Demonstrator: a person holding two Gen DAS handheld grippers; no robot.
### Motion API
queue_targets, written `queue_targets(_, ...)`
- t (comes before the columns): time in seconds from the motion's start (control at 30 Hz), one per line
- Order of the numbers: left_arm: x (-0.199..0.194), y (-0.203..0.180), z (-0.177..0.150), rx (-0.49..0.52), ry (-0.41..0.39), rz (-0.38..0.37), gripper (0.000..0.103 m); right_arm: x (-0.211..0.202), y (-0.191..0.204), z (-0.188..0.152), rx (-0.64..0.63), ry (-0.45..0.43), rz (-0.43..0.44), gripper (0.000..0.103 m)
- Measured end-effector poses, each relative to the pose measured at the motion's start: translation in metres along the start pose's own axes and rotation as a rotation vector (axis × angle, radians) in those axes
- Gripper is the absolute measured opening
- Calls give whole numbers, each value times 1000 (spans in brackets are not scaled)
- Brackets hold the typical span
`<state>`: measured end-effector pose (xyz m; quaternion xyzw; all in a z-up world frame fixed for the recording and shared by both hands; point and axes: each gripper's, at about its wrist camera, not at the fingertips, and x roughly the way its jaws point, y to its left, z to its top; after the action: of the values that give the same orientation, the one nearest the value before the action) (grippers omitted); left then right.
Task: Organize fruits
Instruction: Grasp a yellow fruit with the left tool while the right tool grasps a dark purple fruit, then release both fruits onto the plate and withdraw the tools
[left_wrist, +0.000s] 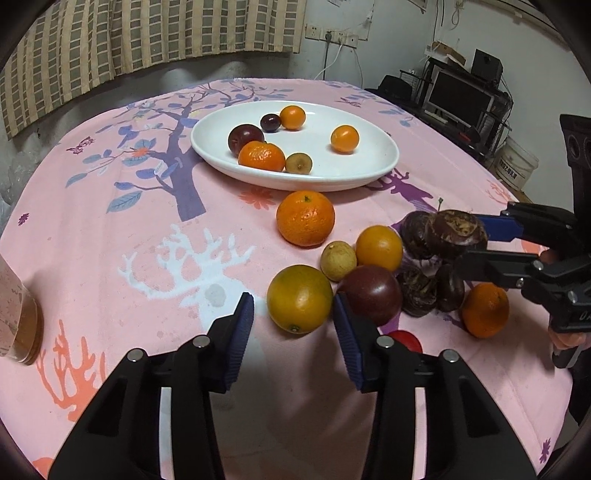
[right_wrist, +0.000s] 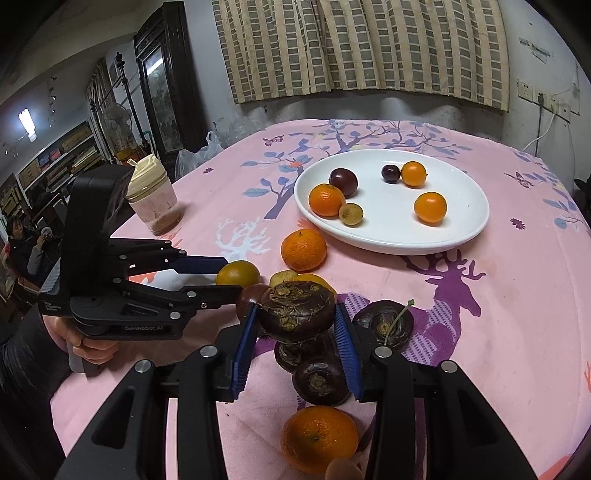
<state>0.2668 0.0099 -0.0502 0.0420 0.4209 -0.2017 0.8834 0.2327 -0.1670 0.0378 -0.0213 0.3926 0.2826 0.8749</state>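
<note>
A white oval plate (left_wrist: 373, 173) (right_wrist: 469, 225) at the far middle holds several small fruits: oranges, dark plums, a brown longan. My left gripper (left_wrist: 293, 314) is open, its fingers on either side of a yellow-green orange (left_wrist: 300, 298) on the cloth, beside a dark plum (left_wrist: 371, 293). My right gripper (right_wrist: 295, 314) is shut on a dark brown water chestnut (right_wrist: 297, 309) (left_wrist: 456, 230), held just above more water chestnuts (right_wrist: 319, 384). A large orange (left_wrist: 305, 218) (right_wrist: 303, 250) lies in front of the plate.
A pink printed cloth (left_wrist: 147, 229) covers the round table. A lidded jar (right_wrist: 153, 195) stands at the left edge. More loose fruit lies near the right gripper: an orange (right_wrist: 319, 437), a longan (left_wrist: 338, 260), another orange (left_wrist: 379, 247).
</note>
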Motion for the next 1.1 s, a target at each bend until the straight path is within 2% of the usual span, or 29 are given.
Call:
queue_targets(0.1,1,-4,0,0,-8,-3,37,-1,-2,0,7,-4,-6,42)
queue_targets(0.23,0,-8,-2,15,-8,16,36,-1,-6,0,21,-6,-14,42)
queue_targets(0.33,-4,-5,-2,-21,-1,-8,36,-2,-10,0,34,-17,-20,42)
queue_targets(0.43,-19,-1,5,-70,-38,-39,36,-5,-19,4,74,-37,-10,42)
queue_targets(0.53,-27,3,28,-95,-69,-86,36,-7,-36,16,142,-78,10,42)
queue_targets(0.7,-6,-6,95,-43,-114,-60,36,3,-73,50,232,-135,-31,42)
queue_targets(0.83,32,-12,137,-31,-95,-46,36,34,-103,75,274,-129,-98,42)
queue_targets(0.97,65,-11,158,-46,-46,-26,36,58,-125,80,300,-97,-128,43)
queue_targets(1.0,70,-9,160,-50,-33,-11,41,59,-128,80,303,-99,-133,43)
queue_targets(1.03,71,-8,160,-56,-40,12,56,58,-131,78,311,-107,-132,48)
queue_targets(1.1,64,-5,157,-71,-86,53,75,51,-131,76,322,-120,-116,54)
